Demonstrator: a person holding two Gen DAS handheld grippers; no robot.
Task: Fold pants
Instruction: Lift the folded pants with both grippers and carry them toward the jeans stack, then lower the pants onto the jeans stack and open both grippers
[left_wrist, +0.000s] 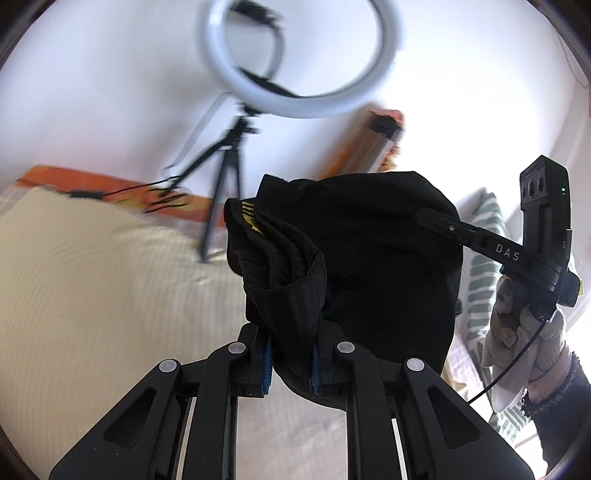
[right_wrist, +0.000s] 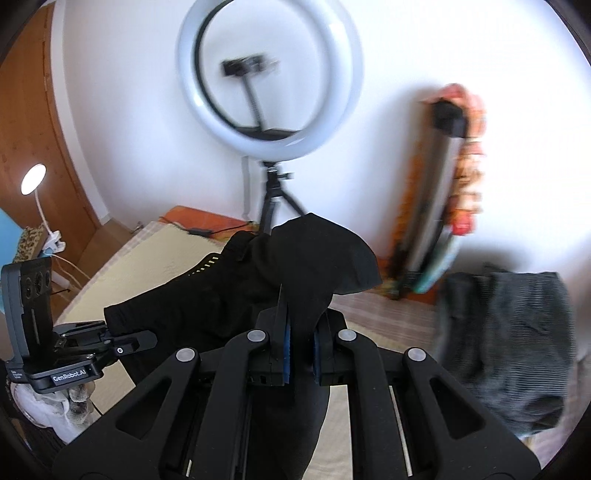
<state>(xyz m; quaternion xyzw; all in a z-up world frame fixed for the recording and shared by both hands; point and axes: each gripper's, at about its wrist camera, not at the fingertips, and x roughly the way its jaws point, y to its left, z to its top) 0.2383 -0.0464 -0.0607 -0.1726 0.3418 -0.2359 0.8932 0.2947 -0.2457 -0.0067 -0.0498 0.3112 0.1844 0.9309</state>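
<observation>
A lit clip-on lamp (right_wrist: 32, 180) glows at far left beside a wooden door (right_wrist: 33, 122), with a cream ribbed bedspread (left_wrist: 92, 288) stretching below it. Behind the bed, a ring light (right_wrist: 269, 79) on a black tripod (right_wrist: 275, 201) stands against the white wall, and a rolled orange patterned mat (right_wrist: 439, 192) leans further right; a grey garment (right_wrist: 509, 347) lies blurred at the right edge. The black pants (left_wrist: 369, 258) hang bunched in mid-air above the bedspread, blocking much of the view between the two tools. The left gripper (left_wrist: 291, 363) is clenched on the folded waistband, its blue pads (left_wrist: 269, 363) pressing the cloth. The right gripper (right_wrist: 301, 360) pinches another fold of the same pants. A gloved right hand (left_wrist: 524, 332) holds its tool tilted, fingers reaching into the fabric from the side.
</observation>
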